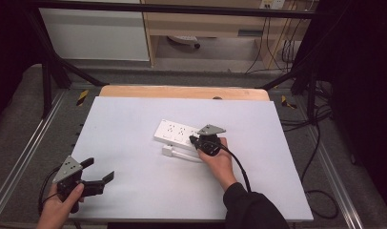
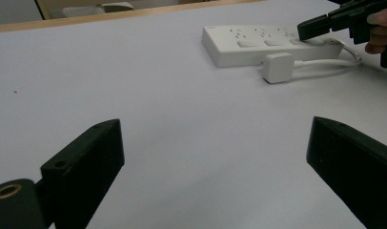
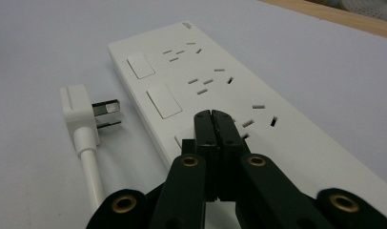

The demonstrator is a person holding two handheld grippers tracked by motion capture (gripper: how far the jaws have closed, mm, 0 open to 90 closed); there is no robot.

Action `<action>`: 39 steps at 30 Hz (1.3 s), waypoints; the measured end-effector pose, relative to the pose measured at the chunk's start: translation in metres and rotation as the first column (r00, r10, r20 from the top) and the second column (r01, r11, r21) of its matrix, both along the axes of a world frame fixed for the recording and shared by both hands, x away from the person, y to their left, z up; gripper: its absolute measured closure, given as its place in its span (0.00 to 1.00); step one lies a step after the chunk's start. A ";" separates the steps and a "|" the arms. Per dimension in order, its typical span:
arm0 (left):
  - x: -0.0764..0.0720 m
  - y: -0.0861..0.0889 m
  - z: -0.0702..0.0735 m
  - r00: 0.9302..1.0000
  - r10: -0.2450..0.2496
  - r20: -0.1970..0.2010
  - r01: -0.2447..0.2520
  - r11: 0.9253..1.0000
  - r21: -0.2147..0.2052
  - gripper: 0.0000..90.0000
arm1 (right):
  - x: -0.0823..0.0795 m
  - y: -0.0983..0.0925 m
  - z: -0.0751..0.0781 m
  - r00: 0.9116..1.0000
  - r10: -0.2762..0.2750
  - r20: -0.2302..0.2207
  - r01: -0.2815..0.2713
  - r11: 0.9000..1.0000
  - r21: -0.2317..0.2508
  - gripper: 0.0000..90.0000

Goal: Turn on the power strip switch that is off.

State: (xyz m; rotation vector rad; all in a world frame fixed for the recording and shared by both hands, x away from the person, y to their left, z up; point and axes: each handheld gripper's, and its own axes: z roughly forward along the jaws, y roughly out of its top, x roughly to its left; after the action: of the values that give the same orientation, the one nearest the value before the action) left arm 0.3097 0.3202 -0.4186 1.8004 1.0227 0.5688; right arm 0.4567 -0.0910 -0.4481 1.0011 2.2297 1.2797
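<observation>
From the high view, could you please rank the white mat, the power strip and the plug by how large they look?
1. Mat, by far the largest.
2. Power strip, its right end under the right hand-held gripper.
3. Plug, smallest.
All three lie on the same surface, so nearness hardly distorts the order.

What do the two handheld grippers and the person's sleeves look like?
Both the left gripper and the right gripper are black, each with a grey three-cornered plate on top, brass-coloured rivets at the jaw joints and a trailing black cable. The right forearm wears a black sleeve.

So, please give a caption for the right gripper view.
Shut right gripper over a white power strip, its plug lying beside.
</observation>
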 end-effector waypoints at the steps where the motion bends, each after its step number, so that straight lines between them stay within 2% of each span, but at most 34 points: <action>1: 0.000 0.000 0.000 1.000 0.000 0.001 0.000 1.000 0.001 0.06 | 0.000 0.000 0.000 1.000 0.001 0.001 -0.001 1.000 0.000 1.00; 16: 0.000 0.000 0.000 1.000 -0.001 0.000 0.001 1.000 0.005 0.06 | 0.001 -0.002 0.017 1.000 -0.001 0.020 0.000 0.998 0.058 1.00; 19: 0.000 0.001 0.000 1.000 0.001 -0.001 -0.001 1.000 0.001 0.06 | 0.001 -0.002 0.020 1.000 -0.005 0.023 0.004 0.998 0.067 0.97; 26: 0.000 0.001 0.000 1.000 0.000 -0.002 0.000 1.000 -0.002 0.06 | 0.004 -0.005 0.025 0.998 -0.058 0.008 0.057 0.995 0.086 0.78; 31: 0.000 0.002 0.000 1.000 0.001 -0.001 -0.001 1.000 0.000 0.06 | 0.006 -0.006 0.030 0.998 -0.061 0.008 0.060 0.994 0.090 0.65; 36: 0.000 0.001 0.000 1.000 -0.001 -0.003 0.001 1.000 0.002 0.06 | 0.007 -0.010 0.035 0.997 -0.080 -0.005 0.080 0.992 0.101 0.46; 39: 0.000 0.001 -0.001 1.000 0.000 -0.005 0.000 1.000 0.002 0.06 | 0.006 -0.013 0.039 0.996 -0.086 -0.007 0.087 0.991 0.101 0.38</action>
State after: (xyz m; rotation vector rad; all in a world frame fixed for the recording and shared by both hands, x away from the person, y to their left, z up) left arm 0.3099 0.3213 -0.4191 1.8049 1.0259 0.5659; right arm 0.4627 -0.1039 -0.4094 1.1246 2.1172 1.3653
